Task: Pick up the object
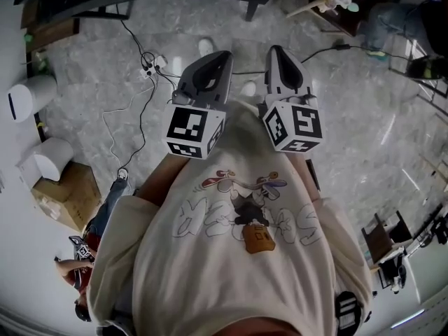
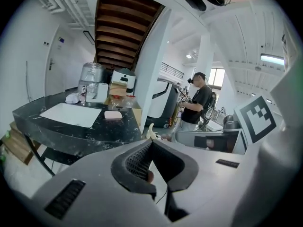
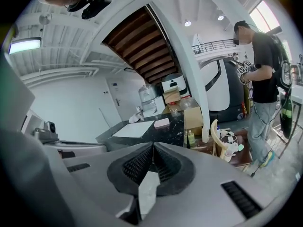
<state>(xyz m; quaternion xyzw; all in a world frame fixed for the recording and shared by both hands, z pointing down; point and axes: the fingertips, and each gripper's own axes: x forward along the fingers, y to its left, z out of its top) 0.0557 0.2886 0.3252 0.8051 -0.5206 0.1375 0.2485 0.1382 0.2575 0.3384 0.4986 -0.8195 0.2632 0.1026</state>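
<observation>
I hold both grippers side by side in front of my chest, above the marble floor and far from the table. My left gripper is shut and holds nothing; its tips meet. My right gripper is also shut and empty, its black pads touching at the tip. A small pink object lies on a dark marble table some way ahead. The right gripper view shows the pink object on the same table.
A white sheet lies on the table beside a large water jug and cardboard boxes. A person stands to the right near a chair. Cables run across the floor; boxes sit at the left.
</observation>
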